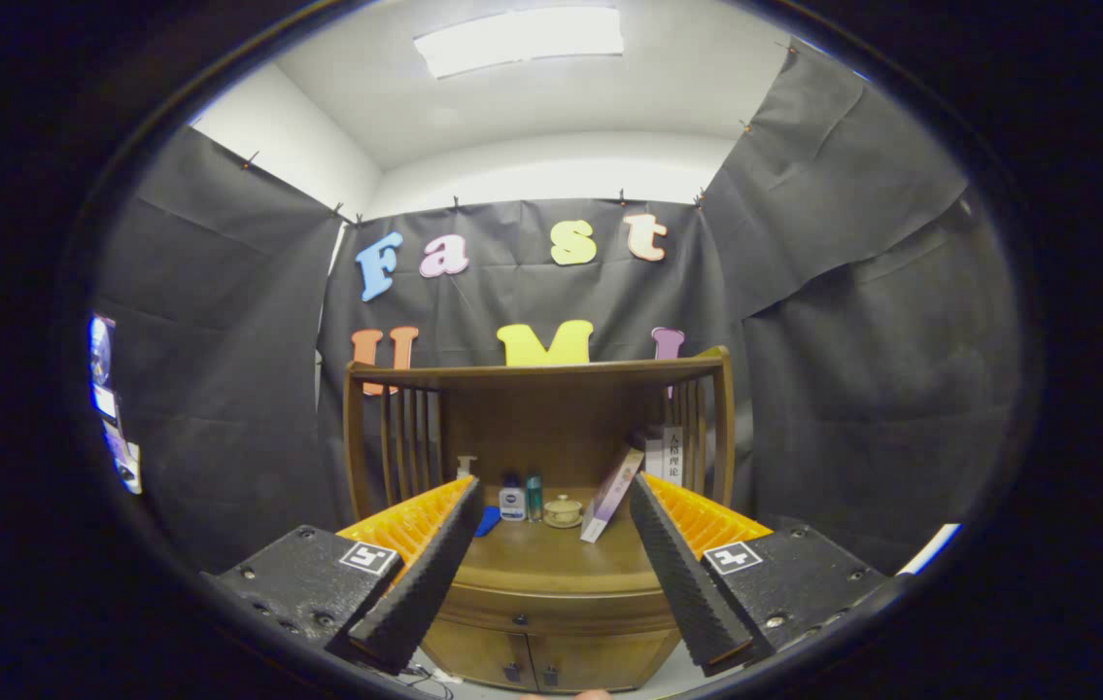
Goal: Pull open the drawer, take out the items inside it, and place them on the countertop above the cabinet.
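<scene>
While my gripper (553, 501) hangs wide open on nothing, one closed drawer (551, 608) curves across the wooden cabinet (536, 544) beyond my fingers. On its countertop (551, 554): two small bottles (522, 498), one lidded ceramic cup (563, 510), one leaning book (611, 494).

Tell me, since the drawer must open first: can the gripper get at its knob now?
Probably yes. The gripper is open, its fingers apart and holding nothing, and the knob on the closed drawer lies between and beyond them, unblocked.
</scene>
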A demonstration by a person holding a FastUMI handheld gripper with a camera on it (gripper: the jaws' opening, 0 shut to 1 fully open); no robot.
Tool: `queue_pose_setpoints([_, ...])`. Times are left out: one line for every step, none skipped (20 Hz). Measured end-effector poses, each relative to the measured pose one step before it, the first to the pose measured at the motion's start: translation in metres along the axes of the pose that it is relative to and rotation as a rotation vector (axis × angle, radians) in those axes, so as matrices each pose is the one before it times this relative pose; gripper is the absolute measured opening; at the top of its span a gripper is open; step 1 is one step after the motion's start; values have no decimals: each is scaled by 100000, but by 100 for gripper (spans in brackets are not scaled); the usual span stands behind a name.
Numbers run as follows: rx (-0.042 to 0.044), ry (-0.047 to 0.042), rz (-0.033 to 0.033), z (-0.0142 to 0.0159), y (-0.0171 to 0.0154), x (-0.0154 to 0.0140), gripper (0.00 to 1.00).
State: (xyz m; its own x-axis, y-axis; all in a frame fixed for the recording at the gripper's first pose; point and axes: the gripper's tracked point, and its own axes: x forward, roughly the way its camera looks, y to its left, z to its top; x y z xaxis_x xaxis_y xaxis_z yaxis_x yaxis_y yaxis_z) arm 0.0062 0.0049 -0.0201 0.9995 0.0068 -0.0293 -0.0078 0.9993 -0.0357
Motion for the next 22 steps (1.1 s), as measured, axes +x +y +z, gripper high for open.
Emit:
queue_pose_setpoints([-7,634,-127,-534,-23,295,100])
queue_pose_setpoints([-51,520,56,-901,112,252,99])
queue_pose_setpoints([-481,745,258,-738,322,394,99])
queue_pose_setpoints([-893,847,249,-1014,423,532,99])
queue_pose_setpoints([-1148,795,-57,-1011,360,420,99])
queue_pose_setpoints([-1076,494,229,-980,404,429,99])
queue_pose_setpoints([-510,-136,469,-707,593,529,99])
queue_pose_setpoints([-40,455,-127,-987,483,494,100])
queue_pose_setpoints([82,568,759,-1064,527,566,99])
queue_pose_setpoints([4,834,542,-1263,636,553,99])
queue_pose_setpoints([-268,1840,365,-1327,500,760,99])
queue_pose_setpoints([156,1953,-332,-1447,382,872,99])
queue_pose_setpoints([676,1785,-391,-1342,225,915,99])
queue_pose_setpoints([631,1323,76,-1319,171,1028,99])
queue_pose_setpoints([768,1674,187,-1229,261,1042,100])
queue_pose_setpoints([533,1940,130,-1414,282,919,100])
queue_pose_setpoints([457,2615,-388,-1449,132,912,100])
queue_pose_setpoints([338,2293,49,-1462,234,780,99])
queue_pose_setpoints([442,1748,-519,-1191,-33,848,100])
queue_pose_setpoints([341,1186,-380,-1101,-170,904,100])
queue_pose_setpoints([301,580,-1086,-930,-250,802,100])
queue_pose_setpoints([102,774,-361,-971,-31,685,100])
